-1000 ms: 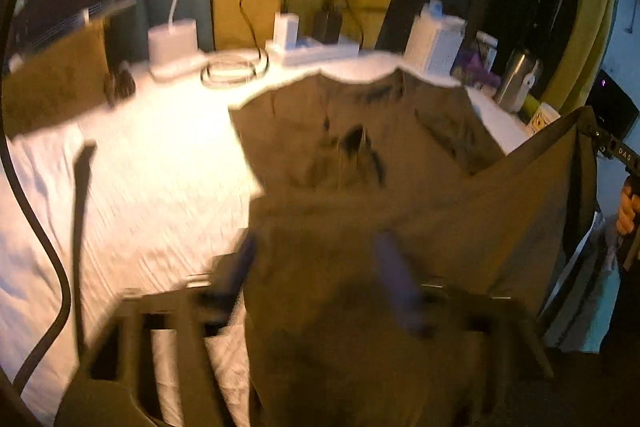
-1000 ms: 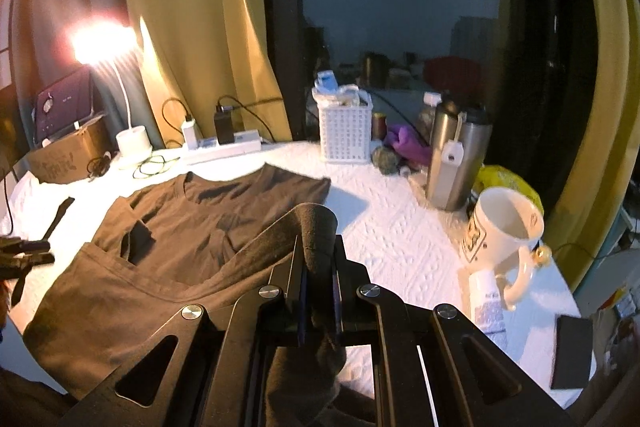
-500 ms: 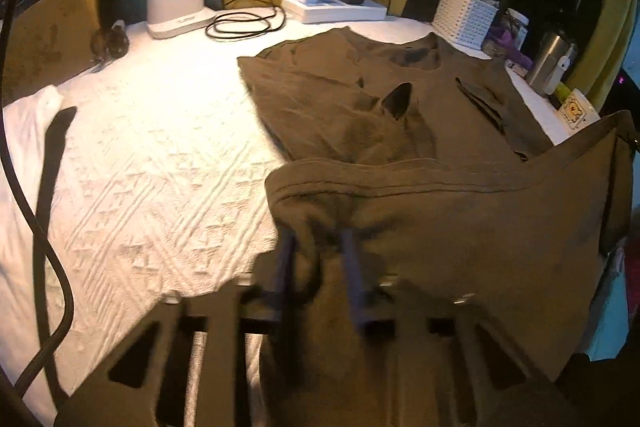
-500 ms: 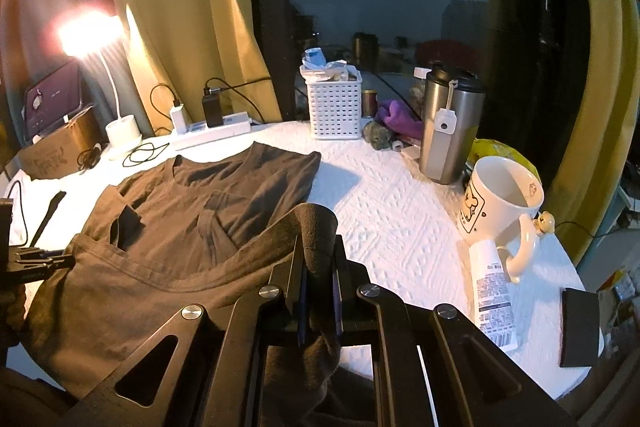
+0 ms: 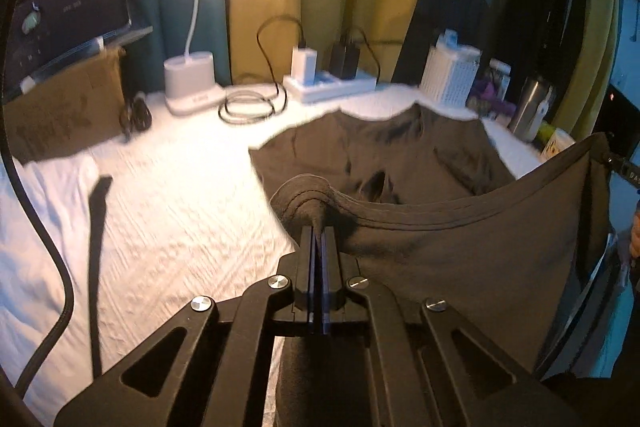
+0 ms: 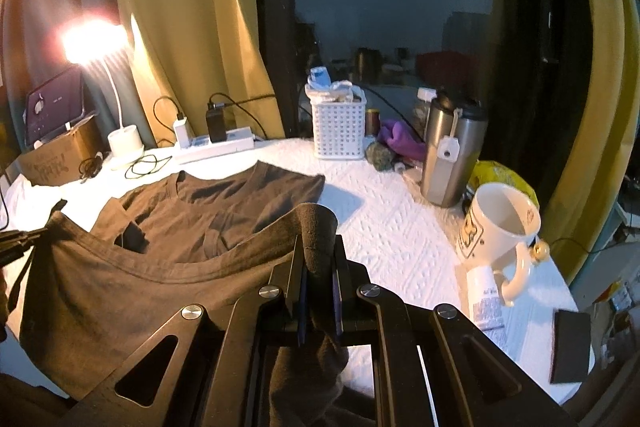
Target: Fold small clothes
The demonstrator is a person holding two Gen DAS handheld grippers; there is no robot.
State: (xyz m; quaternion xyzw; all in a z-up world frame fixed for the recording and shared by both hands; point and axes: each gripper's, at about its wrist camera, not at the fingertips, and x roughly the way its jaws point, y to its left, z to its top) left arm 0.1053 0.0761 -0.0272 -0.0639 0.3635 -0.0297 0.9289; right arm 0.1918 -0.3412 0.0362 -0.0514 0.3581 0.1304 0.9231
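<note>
A dark brown T-shirt lies on the white table, collar end far, its near hem lifted off the surface. My left gripper is shut on the hem's left corner. My right gripper is shut on the hem's right corner. The hem hangs stretched between them above the table. The right gripper's tip shows at the right edge of the left wrist view; the left gripper's tip shows at the left edge of the right wrist view.
At the back stand a lit desk lamp, a power strip with chargers, a white basket and a cardboard box. On the right are a steel tumbler, a white mug, a tube and a black phone.
Both grippers have lifted the hem higher and carried it forward over the shirt. The left gripper's fingers have closed tight on the hem. The cloth between them is now taut.
</note>
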